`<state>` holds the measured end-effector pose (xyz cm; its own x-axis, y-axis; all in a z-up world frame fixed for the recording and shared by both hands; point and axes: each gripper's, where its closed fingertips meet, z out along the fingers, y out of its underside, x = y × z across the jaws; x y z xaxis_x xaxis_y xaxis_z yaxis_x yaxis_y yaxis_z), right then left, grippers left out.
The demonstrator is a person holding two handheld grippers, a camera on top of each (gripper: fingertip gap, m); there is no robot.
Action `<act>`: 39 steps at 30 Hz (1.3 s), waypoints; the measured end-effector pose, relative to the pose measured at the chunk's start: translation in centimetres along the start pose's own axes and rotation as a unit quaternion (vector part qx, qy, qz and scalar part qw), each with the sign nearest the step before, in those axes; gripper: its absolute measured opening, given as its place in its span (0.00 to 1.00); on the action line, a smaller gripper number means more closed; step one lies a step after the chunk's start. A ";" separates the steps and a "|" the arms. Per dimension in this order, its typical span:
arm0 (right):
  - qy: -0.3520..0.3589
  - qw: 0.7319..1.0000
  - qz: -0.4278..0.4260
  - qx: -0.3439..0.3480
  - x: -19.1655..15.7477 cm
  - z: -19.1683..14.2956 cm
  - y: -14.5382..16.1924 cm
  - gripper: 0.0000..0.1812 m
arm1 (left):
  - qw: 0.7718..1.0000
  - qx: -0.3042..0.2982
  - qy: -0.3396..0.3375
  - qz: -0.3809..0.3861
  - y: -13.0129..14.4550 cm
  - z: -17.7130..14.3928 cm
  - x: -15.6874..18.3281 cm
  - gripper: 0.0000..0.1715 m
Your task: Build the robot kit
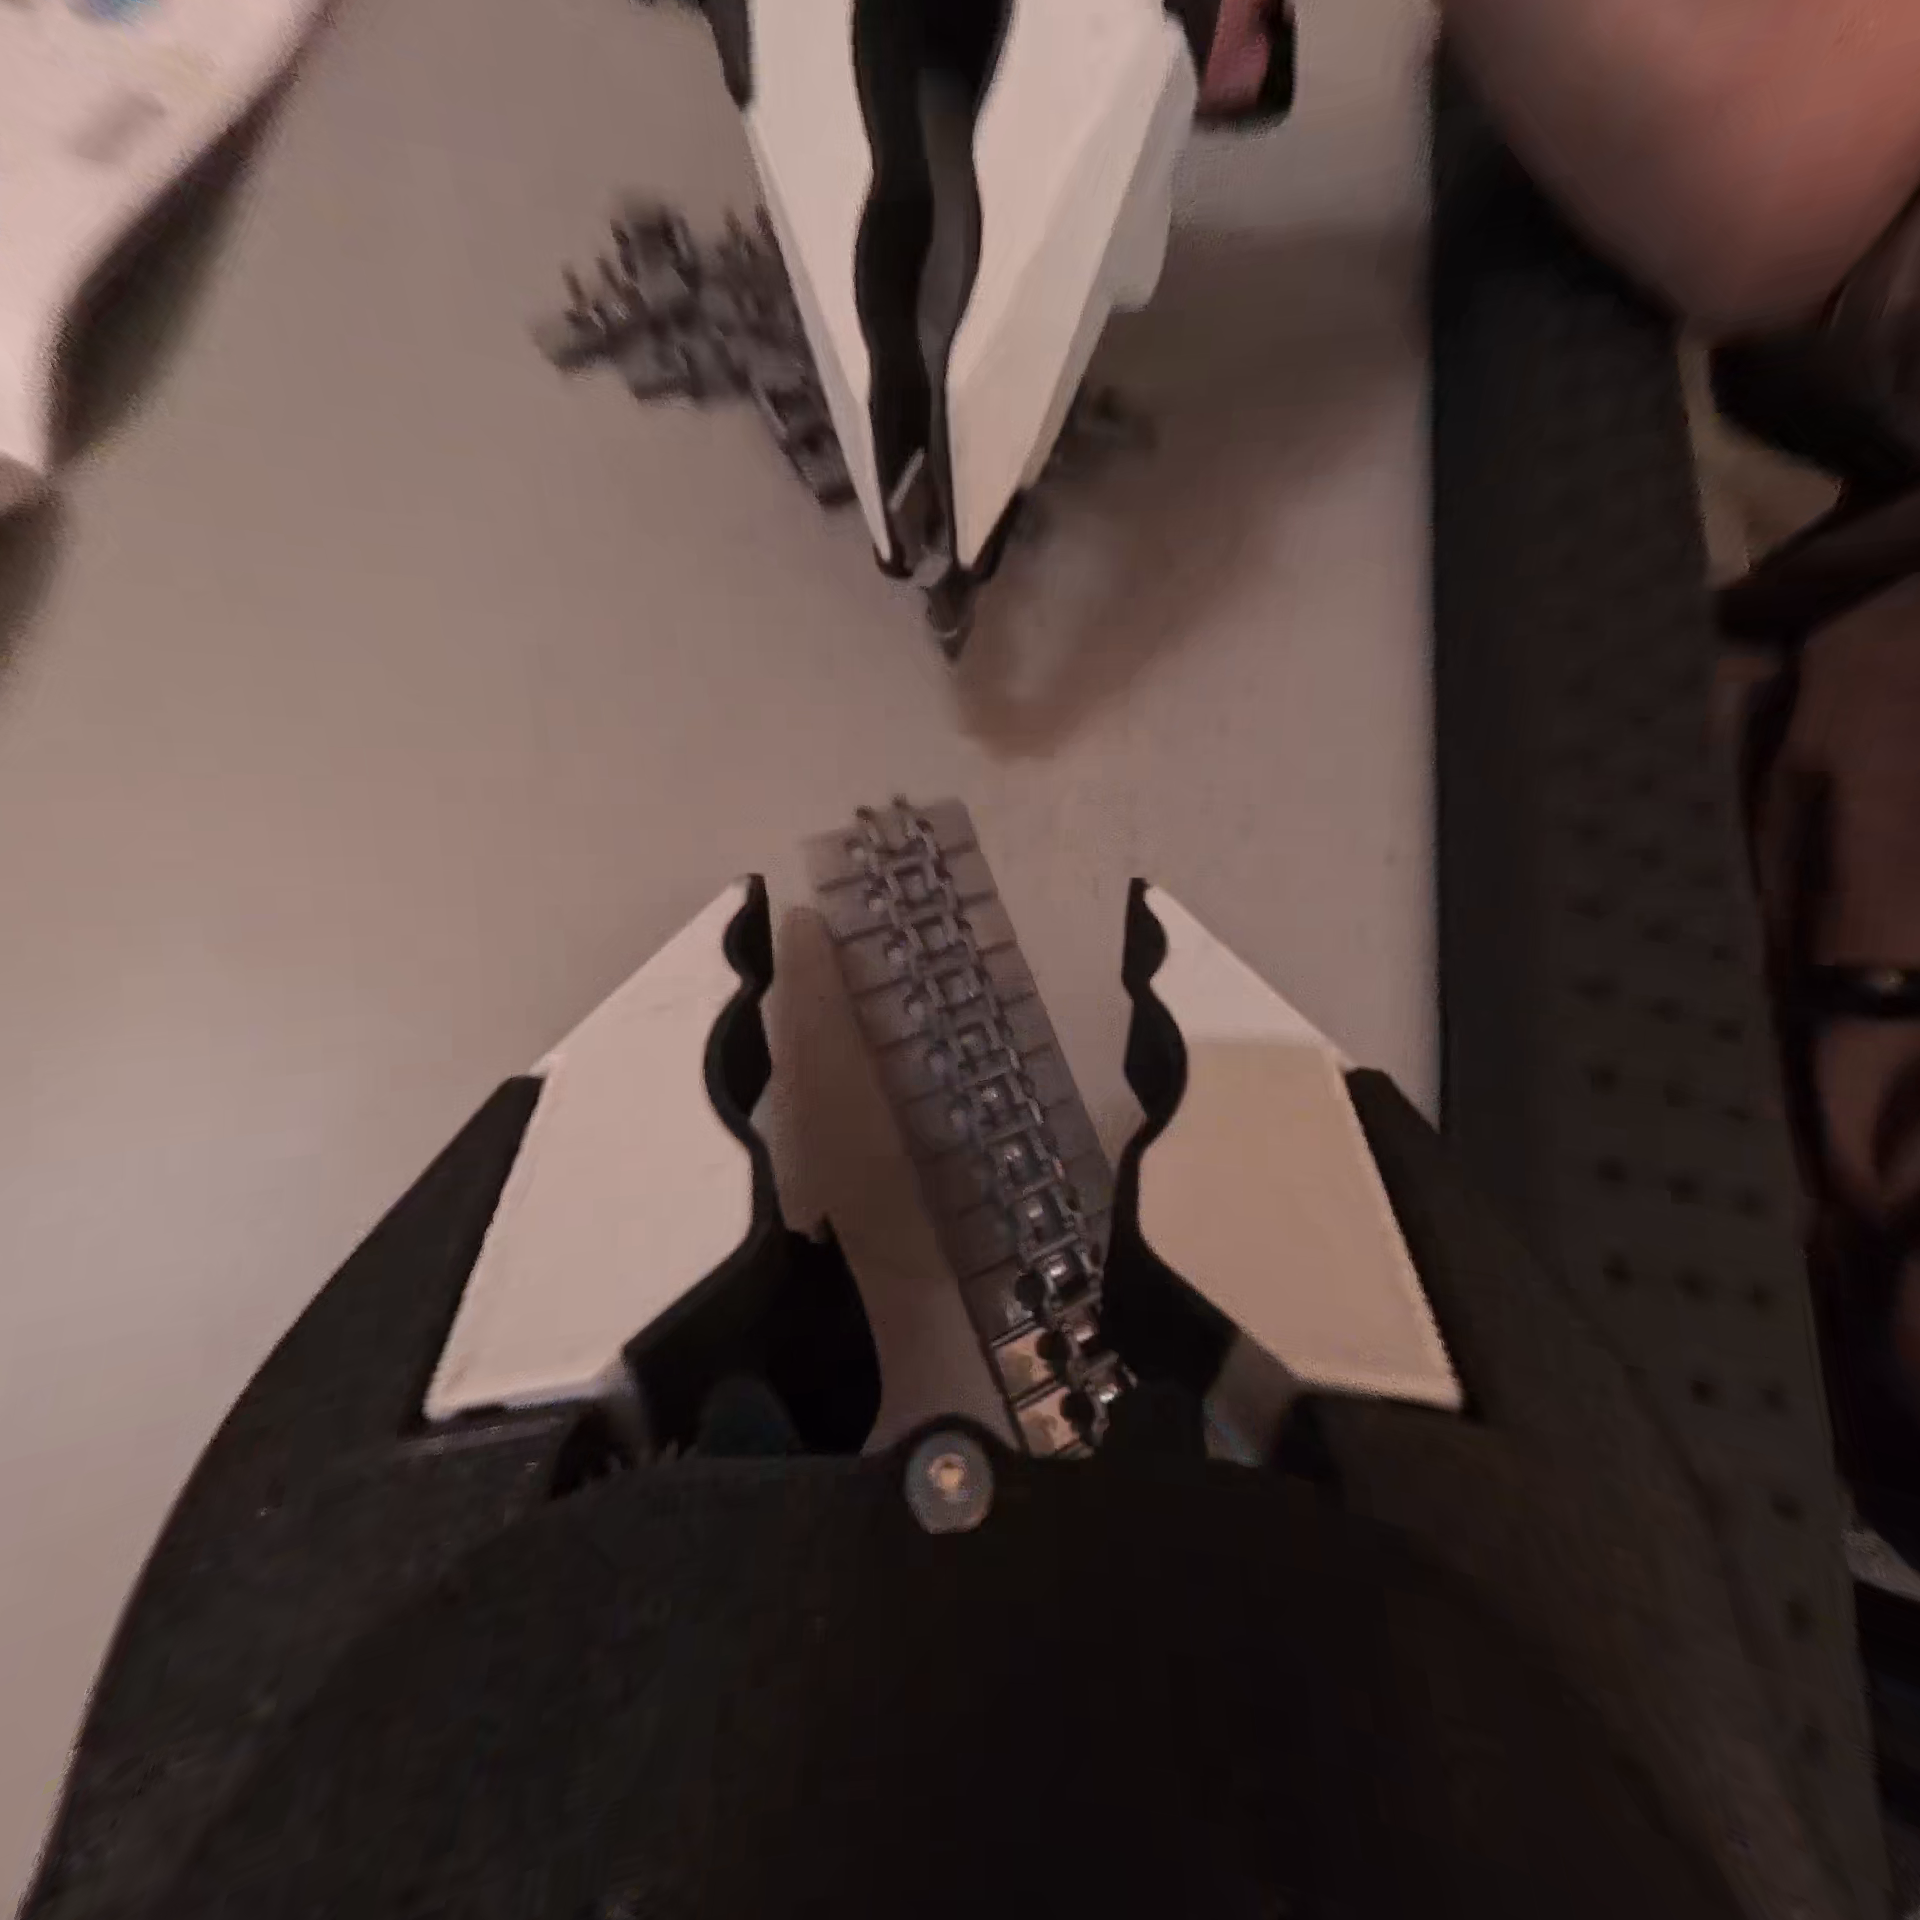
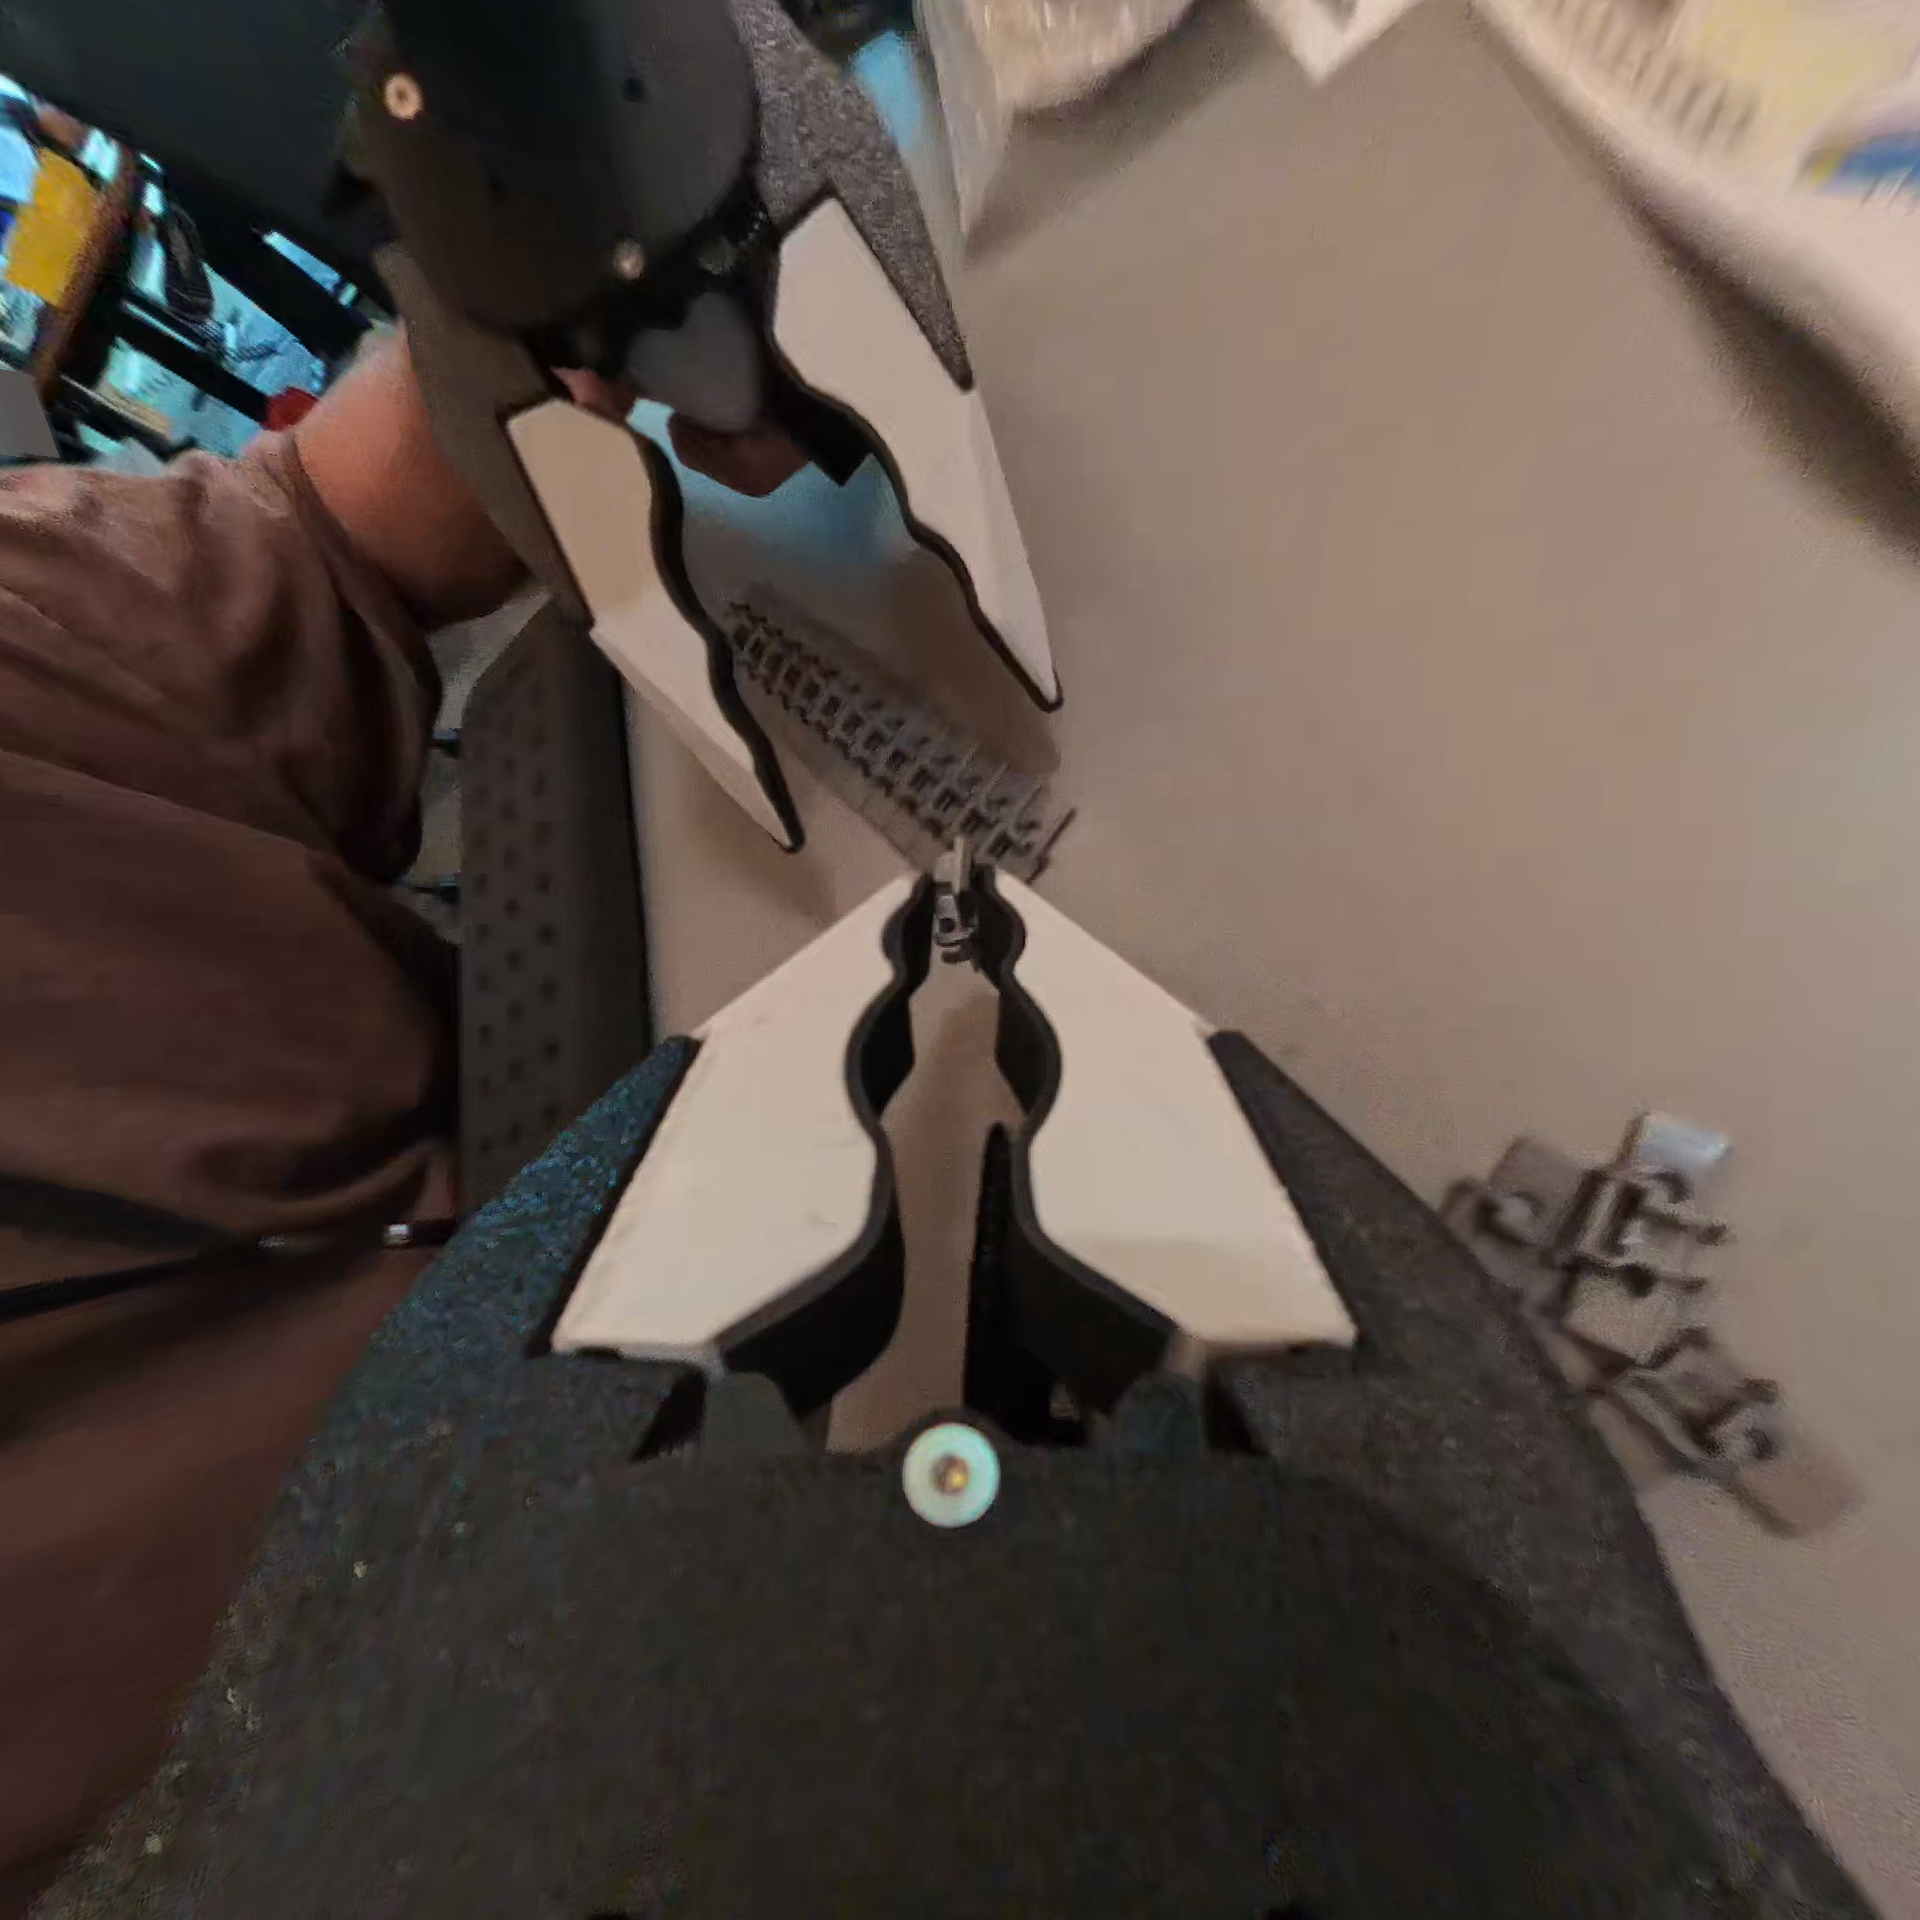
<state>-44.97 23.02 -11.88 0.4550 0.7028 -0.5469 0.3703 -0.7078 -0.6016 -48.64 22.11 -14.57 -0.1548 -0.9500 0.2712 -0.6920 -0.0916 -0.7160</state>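
- The left gripper (image 1: 945,904) stands with its jaws spread wide, and a grey strip (image 1: 961,1091) of linked metal pieces lies on the table (image 1: 312,831) in the gap between them.
- In the left wrist view the strip runs from deep inside the gripper out past the fingertips, leaning toward the right finger (image 1: 1236,1122); whether it touches that finger cannot be told.
- The right gripper (image 2: 951,883) is pinched tight on a small metal clip (image 2: 951,920), which sticks out just past its tips.
- The right wrist view shows the clip's end touching or almost touching the near end of the strip (image 2: 894,753); the left wrist view instead shows the right gripper (image 1: 930,566) and the clip (image 1: 940,603) apart from the strip's end, with bare table between.
- Only the right wrist view shows the left gripper (image 2: 925,769) from outside, tilted down over the strip, with a brown sleeve (image 2: 208,779) behind it.
- A blurred heap (image 1: 675,312) of similar grey pieces lies on the table just beside the right gripper; in the right wrist view the heap (image 2: 1621,1288) shows more clearly.
- A dark perforated rail (image 1: 1600,935) runs along the table's edge, seen in both views.
- Blurred papers (image 2: 1714,114) lie at the table's far side.
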 end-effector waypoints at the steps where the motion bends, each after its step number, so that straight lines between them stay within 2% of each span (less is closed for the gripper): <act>1: -0.021 0.999 0.027 -0.011 -0.5 0.4 0.4 0.05 | 1.000 -0.021 0.005 0.003 0.8 0.4 0.3 0.42; 2: -0.040 0.998 0.041 -0.016 -1.1 0.8 0.4 0.05 | 0.999 -0.041 0.001 0.005 1.4 0.9 0.3 0.43; 4: -0.009 0.999 0.049 -0.021 -0.1 1.6 0.6 0.05 | 0.999 -0.044 -0.017 0.017 1.5 1.1 0.2 0.42; 7: 0.035 0.996 0.063 -0.048 1.3 2.7 1.5 0.05 | 0.997 -0.047 -0.052 0.026 1.4 1.3 -0.6 0.33; 10: 0.026 0.994 0.090 -0.056 1.2 3.4 1.6 0.05 | 0.995 -0.048 -0.075 0.044 1.5 1.4 -1.1 0.28; 14: 0.079 0.992 0.069 -0.069 2.7 4.0 1.8 0.05 | 0.992 -0.057 -0.088 0.068 1.6 1.6 -0.8 0.32; 17: 0.084 0.993 0.060 -0.066 2.8 4.1 1.6 0.05 | 0.991 -0.059 -0.093 0.072 1.7 1.7 -0.8 0.33; 19: 0.055 0.994 0.072 -0.067 1.8 4.2 1.6 0.05 | 0.991 -0.058 -0.097 0.076 1.6 1.7 -0.9 0.32; 20: 0.039 0.994 0.085 -0.059 1.2 4.2 1.3 0.05 | 0.990 -0.058 -0.099 0.079 1.6 1.7 -0.9 0.32; 22: 0.049 0.992 0.112 -0.032 1.4 4.0 0.6 0.04 | 0.990 -0.055 -0.099 0.079 1.5 1.8 -0.9 0.31; 27: 0.145 0.979 0.143 -0.009 3.2 4.4 0.8 0.04 | 0.991 -0.036 -0.107 0.073 1.1 2.1 -1.3 0.28; 31: 0.190 0.970 0.151 0.000 3.0 4.4 1.0 0.05 | 0.991 -0.022 -0.114 0.066 0.8 2.2 -1.5 0.25; 39: 0.216 0.965 0.146 0.035 2.7 3.7 -0.1 0.04 | 0.992 -0.004 -0.123 0.040 0.2 2.6 -1.8 0.23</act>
<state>-46.75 25.28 -15.43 0.8326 0.3677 -0.4142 0.1261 -0.8540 -0.5047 -46.71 23.07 -16.89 -0.0334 -0.9983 0.0476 -0.6895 -0.0115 -0.7242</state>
